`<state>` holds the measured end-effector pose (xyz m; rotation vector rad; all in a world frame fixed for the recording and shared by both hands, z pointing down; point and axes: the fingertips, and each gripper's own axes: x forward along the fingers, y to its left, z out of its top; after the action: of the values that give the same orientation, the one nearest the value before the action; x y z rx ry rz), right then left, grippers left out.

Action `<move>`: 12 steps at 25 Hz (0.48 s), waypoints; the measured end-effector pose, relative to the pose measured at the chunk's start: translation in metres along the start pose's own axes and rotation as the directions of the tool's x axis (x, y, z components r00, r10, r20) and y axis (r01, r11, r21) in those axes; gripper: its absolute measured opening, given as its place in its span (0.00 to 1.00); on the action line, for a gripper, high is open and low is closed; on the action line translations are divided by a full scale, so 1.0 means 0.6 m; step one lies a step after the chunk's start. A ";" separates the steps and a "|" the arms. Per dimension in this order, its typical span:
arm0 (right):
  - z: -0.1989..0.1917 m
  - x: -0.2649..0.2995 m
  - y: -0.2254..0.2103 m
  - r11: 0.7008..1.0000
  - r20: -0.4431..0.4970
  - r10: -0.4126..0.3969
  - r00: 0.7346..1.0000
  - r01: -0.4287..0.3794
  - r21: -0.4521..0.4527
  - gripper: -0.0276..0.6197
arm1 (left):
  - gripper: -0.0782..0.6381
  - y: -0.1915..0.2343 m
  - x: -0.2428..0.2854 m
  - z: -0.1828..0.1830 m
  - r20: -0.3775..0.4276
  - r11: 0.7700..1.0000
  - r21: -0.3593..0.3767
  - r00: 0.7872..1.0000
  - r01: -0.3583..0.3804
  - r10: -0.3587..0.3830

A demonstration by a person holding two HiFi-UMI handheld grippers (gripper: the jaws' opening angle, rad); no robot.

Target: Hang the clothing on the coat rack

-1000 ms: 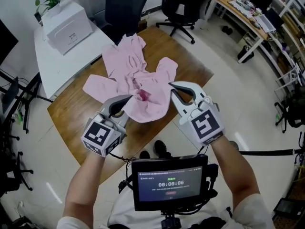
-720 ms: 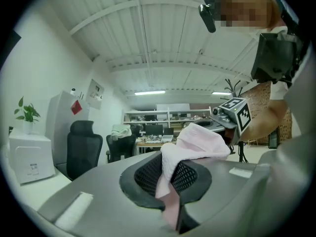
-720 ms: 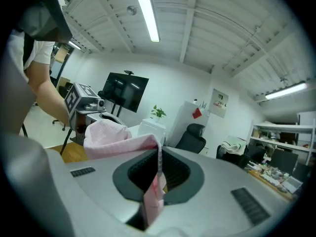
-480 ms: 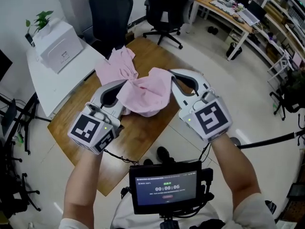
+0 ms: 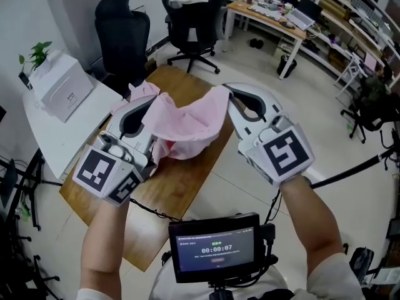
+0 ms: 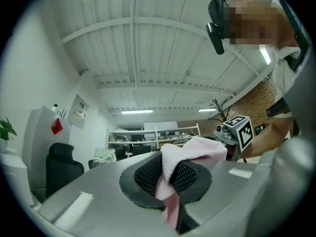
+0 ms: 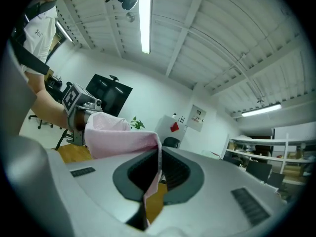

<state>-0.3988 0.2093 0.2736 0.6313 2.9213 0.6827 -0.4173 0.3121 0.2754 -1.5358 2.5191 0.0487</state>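
Jaws, left gripper (image 6: pixel 170 174): pressed together on a bunched fold of the pink garment (image 6: pixel 193 150); the cloth wells up over the ribbed pads (image 6: pixel 147 176) and a tail hangs below them.
Jaws, right gripper (image 7: pixel 157 169): closed on a thin edge of the same garment, which runs as a flat sheet out to the left of that gripper view.
Garment's place: slung between the two grippers in the head view, sagging in the middle above the wooden table (image 5: pixel 185 179). A further pink part shows behind the left gripper; whether it touches the table cannot be told.
Long axis: side to side, from one grip to the other, with the upper edge drawn fairly taut and the body drooping toward the person.
Garment from the jaws: each gripper has it at its tips, the left one's cloth leading right and the right one's leading left.
Coat rack: in none of the views; only office chairs (image 5: pixel 123 35), a white table (image 5: pixel 55 144) and desks beyond.
Nearer hand: cannot be judged until the rack comes into sight.
Step in hand: likely carrying the garment toward the rack; hanging not yet begun.
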 end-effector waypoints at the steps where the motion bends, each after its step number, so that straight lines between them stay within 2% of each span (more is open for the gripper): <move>1: 0.006 -0.009 -0.011 1.000 0.012 -0.013 1.000 0.013 -0.008 0.05 | 0.13 -0.008 0.008 0.010 0.012 1.000 0.000 1.000 0.016 -0.016; 6: 0.043 -0.048 -0.062 0.997 0.063 -0.073 0.995 0.075 -0.026 0.05 | 0.13 -0.042 0.045 0.065 0.069 0.996 0.032 0.994 0.083 -0.085; 12: 0.070 -0.110 -0.116 0.990 0.078 -0.109 0.991 0.115 -0.078 0.05 | 0.13 -0.096 0.099 0.113 0.108 0.987 0.051 0.982 0.150 -0.155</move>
<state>-0.3582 0.1425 0.2040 0.4689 2.8193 0.7450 -0.3830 0.2419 0.2022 -1.6556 2.2955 0.0577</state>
